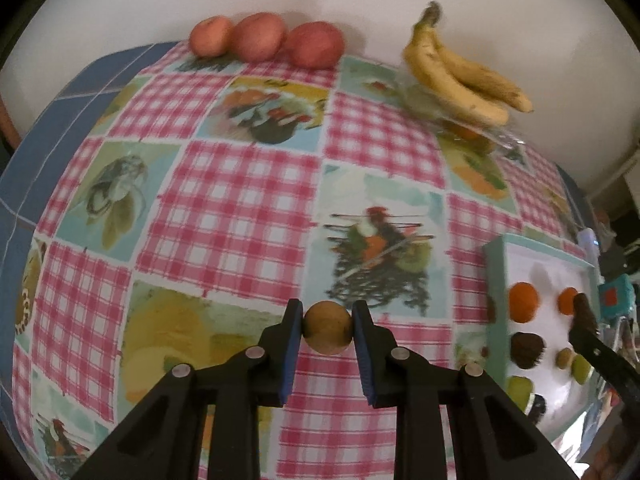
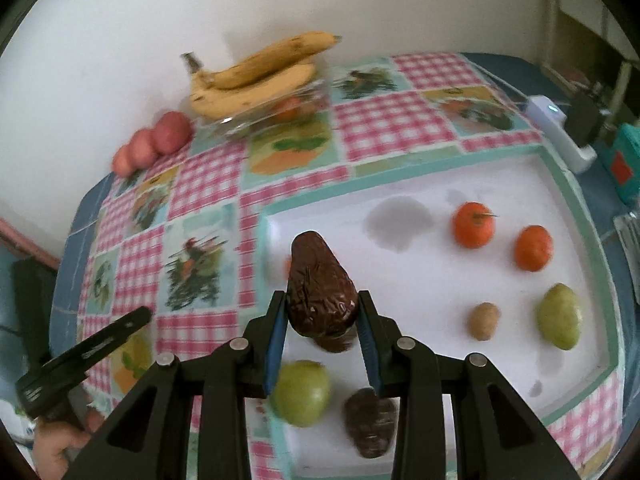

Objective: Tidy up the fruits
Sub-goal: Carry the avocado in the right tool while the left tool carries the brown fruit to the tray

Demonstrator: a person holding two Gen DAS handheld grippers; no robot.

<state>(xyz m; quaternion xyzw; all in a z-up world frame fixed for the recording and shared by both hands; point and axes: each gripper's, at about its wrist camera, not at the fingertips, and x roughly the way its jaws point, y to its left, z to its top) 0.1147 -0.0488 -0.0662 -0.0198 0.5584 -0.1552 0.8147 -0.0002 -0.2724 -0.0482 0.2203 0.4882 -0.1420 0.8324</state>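
Note:
My left gripper (image 1: 327,330) is shut on a small round brown fruit (image 1: 327,332) and holds it above the checked tablecloth. My right gripper (image 2: 322,322) is shut on a dark brown avocado (image 2: 318,288) over the white tray (image 2: 400,184). On the tray lie two oranges (image 2: 473,225), a small brown fruit (image 2: 484,321), a green pear (image 2: 559,316), a green apple (image 2: 302,392) and another dark avocado (image 2: 370,422). The tray also shows in the left wrist view (image 1: 496,276). The left gripper's arm (image 2: 88,354) shows at the lower left of the right wrist view.
Three red apples (image 1: 266,38) sit in a row at the table's far edge by the wall. A bunch of bananas (image 1: 460,76) rests on a clear glass dish (image 1: 476,128). A white device (image 2: 560,132) and a teal box (image 2: 624,164) stand beyond the tray.

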